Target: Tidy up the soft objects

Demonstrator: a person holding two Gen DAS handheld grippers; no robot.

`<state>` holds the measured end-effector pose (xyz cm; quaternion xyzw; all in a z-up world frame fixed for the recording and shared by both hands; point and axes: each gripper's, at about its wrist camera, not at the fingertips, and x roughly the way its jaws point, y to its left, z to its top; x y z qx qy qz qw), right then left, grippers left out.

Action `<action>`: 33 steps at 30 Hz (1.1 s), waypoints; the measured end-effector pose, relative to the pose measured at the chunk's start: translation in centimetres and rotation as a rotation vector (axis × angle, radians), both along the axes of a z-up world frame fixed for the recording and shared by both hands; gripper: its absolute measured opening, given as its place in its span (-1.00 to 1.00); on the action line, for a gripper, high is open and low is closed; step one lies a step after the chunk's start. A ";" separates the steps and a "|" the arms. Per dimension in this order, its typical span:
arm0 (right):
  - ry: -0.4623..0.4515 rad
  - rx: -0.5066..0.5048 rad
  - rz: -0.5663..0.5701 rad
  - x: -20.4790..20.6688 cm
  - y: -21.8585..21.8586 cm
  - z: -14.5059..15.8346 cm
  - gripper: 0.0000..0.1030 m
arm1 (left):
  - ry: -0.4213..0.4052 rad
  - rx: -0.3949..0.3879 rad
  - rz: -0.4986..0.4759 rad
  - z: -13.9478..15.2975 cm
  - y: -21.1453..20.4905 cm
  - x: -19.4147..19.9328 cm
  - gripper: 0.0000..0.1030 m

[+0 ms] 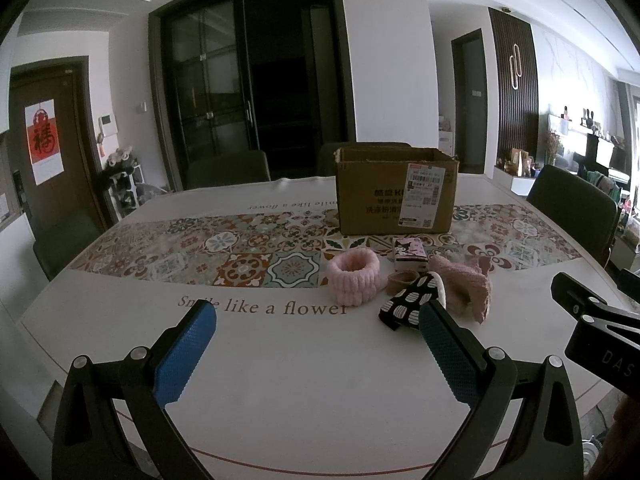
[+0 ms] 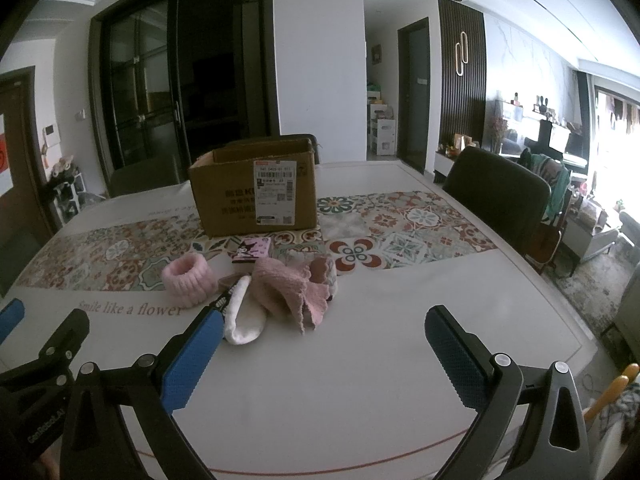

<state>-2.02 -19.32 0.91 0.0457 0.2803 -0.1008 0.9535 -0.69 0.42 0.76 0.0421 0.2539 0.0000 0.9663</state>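
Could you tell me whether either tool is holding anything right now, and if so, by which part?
Nothing is held. The left tool and right tool are both open and empty above the table.

The left gripper with blue textured pads stands wide open above the white table. Beyond it lie a fluffy pink headband, a black sock with white dots, a crumpled pink cloth, and an open brown cardboard box.

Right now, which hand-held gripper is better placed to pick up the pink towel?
Right. The pink towel lies nearly straight ahead of the open right hand-held gripper; from the open left hand-held gripper it sits off to the side, behind the spotted sock.
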 end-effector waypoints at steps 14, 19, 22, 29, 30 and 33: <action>0.000 0.001 0.000 0.0 0.1 0.0 0.99 | -0.001 0.001 0.000 0.0 0.0 0.0 1.00; 0.003 0.002 0.000 0.0 0.0 -0.1 0.99 | -0.001 0.001 -0.002 0.1 -0.1 -0.1 1.00; 0.002 0.001 0.001 0.0 0.0 -0.1 0.99 | 0.000 0.001 -0.005 0.2 -0.1 0.0 1.00; 0.008 0.003 0.009 0.3 -0.2 -0.4 0.99 | 0.009 0.008 -0.051 -0.3 -1.0 0.5 1.00; 0.009 0.005 0.009 0.5 -0.4 -0.5 0.99 | 0.010 0.009 -0.057 -0.5 -1.2 0.6 1.00; 0.009 0.009 0.020 1.2 -0.8 -0.8 0.99 | 0.018 0.010 -0.080 -1.1 -1.9 1.3 1.00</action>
